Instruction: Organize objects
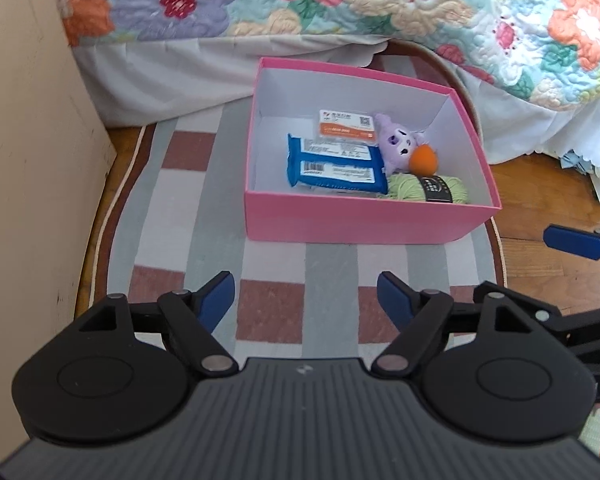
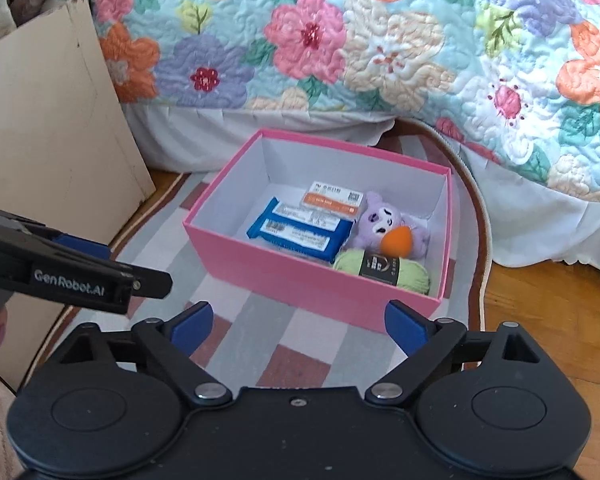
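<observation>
Now the pink box (image 1: 364, 220) sits ahead of both the left gripper (image 1: 306, 300) and right gripper (image 2: 298, 326), whose fingers are spread wide and hold nothing.

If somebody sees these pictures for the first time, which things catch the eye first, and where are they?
The pink box stands open on the striped rug, holding a purple plush toy, a green yarn skein and blue packets. Behind it hangs a bright floral quilt. Both the left gripper and right gripper are open and empty.
</observation>
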A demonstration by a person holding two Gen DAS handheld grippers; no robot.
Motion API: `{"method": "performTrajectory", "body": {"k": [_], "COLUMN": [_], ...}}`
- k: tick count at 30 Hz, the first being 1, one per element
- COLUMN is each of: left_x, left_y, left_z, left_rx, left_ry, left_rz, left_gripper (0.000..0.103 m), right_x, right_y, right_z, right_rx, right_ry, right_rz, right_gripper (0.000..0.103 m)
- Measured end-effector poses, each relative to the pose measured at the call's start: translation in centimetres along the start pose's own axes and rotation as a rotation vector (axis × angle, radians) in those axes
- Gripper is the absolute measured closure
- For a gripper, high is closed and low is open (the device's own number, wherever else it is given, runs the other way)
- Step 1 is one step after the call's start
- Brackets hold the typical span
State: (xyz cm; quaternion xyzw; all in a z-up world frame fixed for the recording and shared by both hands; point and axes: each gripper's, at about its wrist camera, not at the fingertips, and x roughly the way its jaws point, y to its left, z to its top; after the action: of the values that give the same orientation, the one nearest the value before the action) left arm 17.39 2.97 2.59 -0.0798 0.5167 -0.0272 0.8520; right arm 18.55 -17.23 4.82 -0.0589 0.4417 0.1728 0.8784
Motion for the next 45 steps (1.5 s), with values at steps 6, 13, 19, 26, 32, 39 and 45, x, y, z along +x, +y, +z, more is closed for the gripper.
{"method": "performTrajectory", "body": {"k": [6,13,19,26,32,39,45], "left_x": [-0.4,-0.8,-1.5,-2.2,-1.9,-1.3,-1.2], "left_y": [0.0,0.4,1.6,1.6,1.4,1.9,2.2], "left_z": [-0.7,-1.1,-0.9,-1.0,-0.7,-0.8,-1.0], "left_rx": [0.044,0.031,0.017,0.028,0.023,0.007,0.005], "left_ry": [-0.011,-0.003,0.014,0.031,0.057,0.095,0.103], "left_rz": [0.005,0.024,0.08,0.116,0.119,0.132,0.119], "left_gripper": [0.007,0.0,0.0,0.0,0.0,0.0,0.0], "right_x": [-0.1,-0.2,-0.6,0.6,1.0,0.5,0.2], "right_y": [-0.9,-1.0,-1.3,-1.6,-1.6,-1.0,-0.9], "right_z": [-0.1,-0.5,-0.4,-0.6,-0.9,-0.8,-0.9], "right_rx": [0.07,0.063,0.08,0.123,0.148,0.132,0.145], "right_ry": [0.017,0.068,0.051,0.147,0.172,0.137,0.125], "right_rz": [0.051,0.067,0.044,-0.03,-0.024,-0.059,-0.051], "right_gripper": [0.0,0.0,0.0,0.0,0.0,0.0,0.0]}}
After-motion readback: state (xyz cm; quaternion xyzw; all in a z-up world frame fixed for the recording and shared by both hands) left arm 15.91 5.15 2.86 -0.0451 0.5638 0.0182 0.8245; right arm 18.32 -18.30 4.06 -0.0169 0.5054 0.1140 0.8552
